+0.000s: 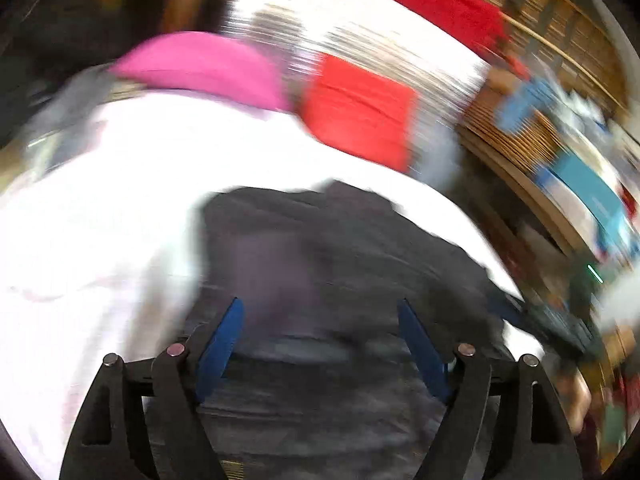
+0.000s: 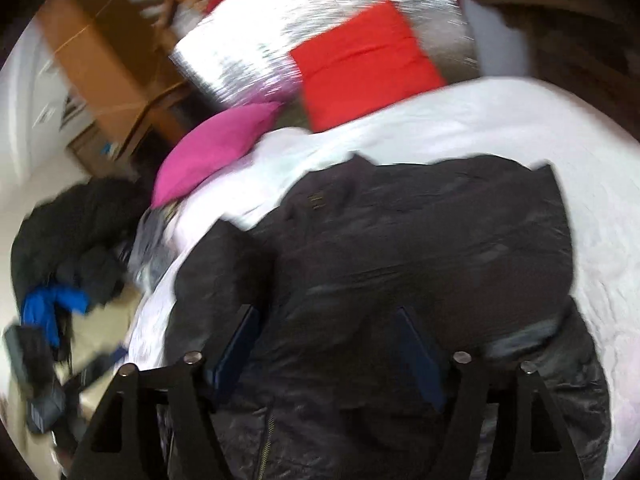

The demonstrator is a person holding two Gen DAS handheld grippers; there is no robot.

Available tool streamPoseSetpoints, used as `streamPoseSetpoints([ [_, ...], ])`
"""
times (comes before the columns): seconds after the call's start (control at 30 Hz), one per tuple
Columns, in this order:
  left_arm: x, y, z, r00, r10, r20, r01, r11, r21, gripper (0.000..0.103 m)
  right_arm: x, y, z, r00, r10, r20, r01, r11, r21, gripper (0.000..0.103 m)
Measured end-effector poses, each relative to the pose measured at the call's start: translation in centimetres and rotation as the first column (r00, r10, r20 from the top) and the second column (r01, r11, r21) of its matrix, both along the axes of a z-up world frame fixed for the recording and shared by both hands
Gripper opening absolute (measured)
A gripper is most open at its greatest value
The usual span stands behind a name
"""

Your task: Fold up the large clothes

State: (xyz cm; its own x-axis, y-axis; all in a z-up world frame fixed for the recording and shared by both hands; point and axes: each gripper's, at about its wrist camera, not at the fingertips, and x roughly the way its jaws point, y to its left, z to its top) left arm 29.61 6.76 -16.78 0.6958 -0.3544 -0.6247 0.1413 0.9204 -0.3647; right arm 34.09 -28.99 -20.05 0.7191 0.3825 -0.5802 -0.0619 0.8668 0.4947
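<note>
A black padded jacket [image 2: 420, 232] lies spread on a white bed sheet [image 2: 500, 120]. It also shows in the left wrist view [image 1: 340, 248], blurred by motion. My left gripper [image 1: 320, 308] is open and empty above the jacket's near part. My right gripper [image 2: 326, 316] is open and empty just above the jacket's lower middle. Whether either gripper touches the fabric cannot be told.
A red cushion [image 2: 364, 60] and a pink cushion [image 2: 212, 148] lie at the head of the bed. A pile of dark and blue clothes [image 2: 68, 248] sits on the floor to the left. Wooden shelves with boxes [image 1: 560, 128] stand at the right.
</note>
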Motion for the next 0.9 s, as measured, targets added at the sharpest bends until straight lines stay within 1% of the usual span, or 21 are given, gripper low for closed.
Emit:
streamPoseSetpoints([
  [0.07, 0.9, 3.3, -1.5, 0.991, 0.125, -0.051, -0.125, 0.992, -0.007, 0.080, -0.4, 2.6, 0.5, 0.997, 0.066, 0.029, -0.065, 0.996, -0.060, 0.080],
  [0.13, 2.2, 5.4, -3.1, 0.968, 0.223, -0.118, -0.223, 0.975, 0.009, 0.079, -1.0, 4.9, 0.8, 0.992, 0.119, 0.052, -0.113, 0.989, -0.096, 0.083],
  [0.17, 2.7, 6.1, -3.7, 0.957, 0.250, -0.145, -0.250, 0.968, 0.018, 0.079, -1.2, 6.4, 0.9, 0.987, 0.146, 0.061, -0.138, 0.982, -0.126, 0.084],
  [0.23, 3.3, 7.0, -4.4, 0.948, 0.269, -0.173, -0.271, 0.962, 0.008, 0.079, -1.3, 9.6, 0.9, 0.980, 0.191, 0.061, -0.174, 0.961, -0.215, 0.084],
  [0.3, 3.4, 7.2, -4.1, 0.949, 0.268, -0.168, -0.272, 0.962, -0.001, 0.079, -1.4, 12.4, 0.9, 0.973, 0.223, 0.060, -0.193, 0.930, -0.314, 0.084],
  [0.33, 3.6, 7.0, -4.0, 0.951, 0.266, -0.158, -0.268, 0.963, 0.009, 0.079, -1.4, 13.9, 0.9, 0.972, 0.226, 0.066, -0.187, 0.911, -0.369, 0.084],
  [0.4, 4.2, 6.3, -3.5, 0.954, 0.269, -0.135, -0.268, 0.963, 0.024, 0.079, -0.9, 16.3, 0.7, 0.971, 0.230, 0.066, -0.178, 0.878, -0.444, 0.085],
  [0.53, 3.7, 6.5, -3.0, 0.954, 0.270, -0.126, -0.271, 0.963, 0.012, 0.079, 1.9, 19.3, -0.5, 0.979, 0.201, 0.037, -0.147, 0.817, -0.558, 0.085],
  [0.57, 3.6, 6.5, -2.8, 0.953, 0.274, -0.128, -0.275, 0.961, 0.012, 0.079, 2.4, 19.5, -0.7, 0.980, 0.198, 0.035, -0.144, 0.814, -0.563, 0.084],
  [0.6, 3.6, 6.7, -2.9, 0.952, 0.277, -0.132, -0.277, 0.961, 0.013, 0.079, 2.9, 19.5, -0.8, 0.981, 0.191, 0.037, -0.140, 0.821, -0.554, 0.080],
  [0.63, 3.7, 6.9, -3.0, 0.951, 0.278, -0.138, -0.278, 0.960, 0.015, 0.079, 3.2, 19.2, -0.8, 0.983, 0.180, 0.040, -0.132, 0.839, -0.528, 0.074],
  [0.67, 3.8, 7.1, -3.1, 0.950, 0.278, -0.145, -0.278, 0.960, 0.015, 0.079, 3.5, 18.6, -0.5, 0.985, 0.166, 0.041, -0.127, 0.870, -0.476, 0.054],
  [0.7, 4.1, 7.2, -3.5, 0.948, 0.280, -0.151, -0.280, 0.960, 0.017, 0.079, 3.7, 18.0, -0.3, 0.988, 0.153, 0.033, -0.124, 0.892, -0.435, 0.044],
  [0.77, 4.2, 7.5, -3.7, 0.943, 0.289, -0.163, -0.288, 0.957, 0.026, 0.079, 3.9, 16.2, 0.4, 0.992, 0.121, 0.039, -0.101, 0.936, -0.337, 0.031],
  [0.83, 4.3, 7.6, -4.0, 0.940, 0.293, -0.174, -0.292, 0.956, 0.033, 0.079, 3.7, 13.9, 1.1, 0.997, 0.059, 0.055, -0.043, 0.966, -0.257, 0.029],
  [0.9, 4.4, 7.5, -4.3, 0.940, 0.286, -0.188, -0.284, 0.958, 0.037, 0.079, 3.7, 11.0, 0.9, 0.999, -0.017, 0.038, 0.024, 0.984, -0.177, 0.029],
])
